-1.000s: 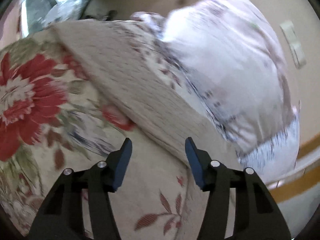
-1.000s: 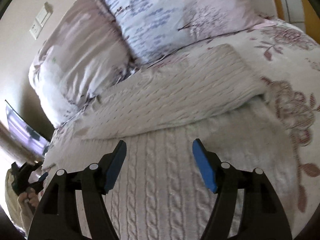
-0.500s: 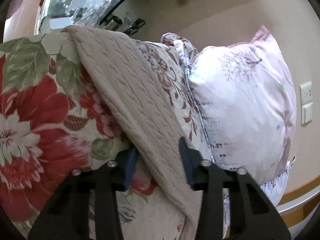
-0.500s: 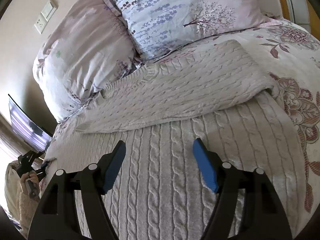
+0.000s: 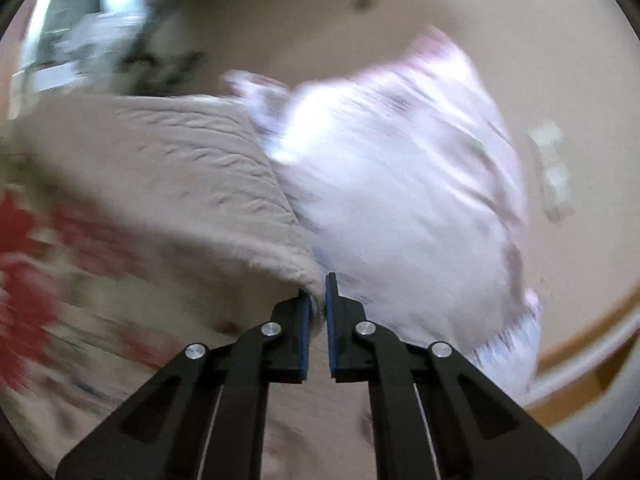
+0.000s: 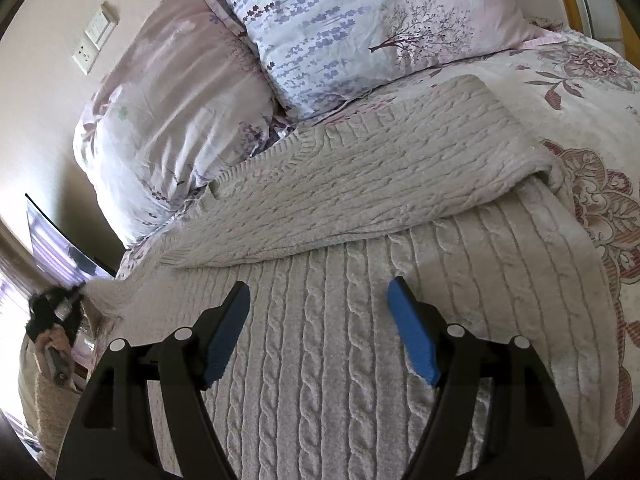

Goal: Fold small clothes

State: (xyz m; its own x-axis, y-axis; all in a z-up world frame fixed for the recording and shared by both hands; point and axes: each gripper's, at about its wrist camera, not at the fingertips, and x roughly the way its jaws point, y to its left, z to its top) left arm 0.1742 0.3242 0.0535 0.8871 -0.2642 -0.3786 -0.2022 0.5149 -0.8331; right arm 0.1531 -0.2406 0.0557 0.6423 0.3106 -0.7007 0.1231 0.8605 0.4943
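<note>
The left gripper point(image 5: 318, 300) has its jaws pinched on a corner of the cable-knit sweater point(image 6: 360, 340), which lies on the bed point(image 6: 600, 80); the right gripper point(image 6: 318, 336) hovers above it, jaws wide apart.

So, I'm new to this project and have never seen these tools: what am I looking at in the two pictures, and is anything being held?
There is no robot here. A person holds one two-finger gripper in each hand, and a wide-angle camera on each looks forward along its fingers. The left view is blurred. In it the left gripper has its blue-padded fingers closed on an edge of the cream knitted sweater. In the right view the right gripper is open and holds nothing, with the same sweater spread beneath it on the floral bedspread, one part folded across it. Two pillows lie at the head of the bed.
</note>
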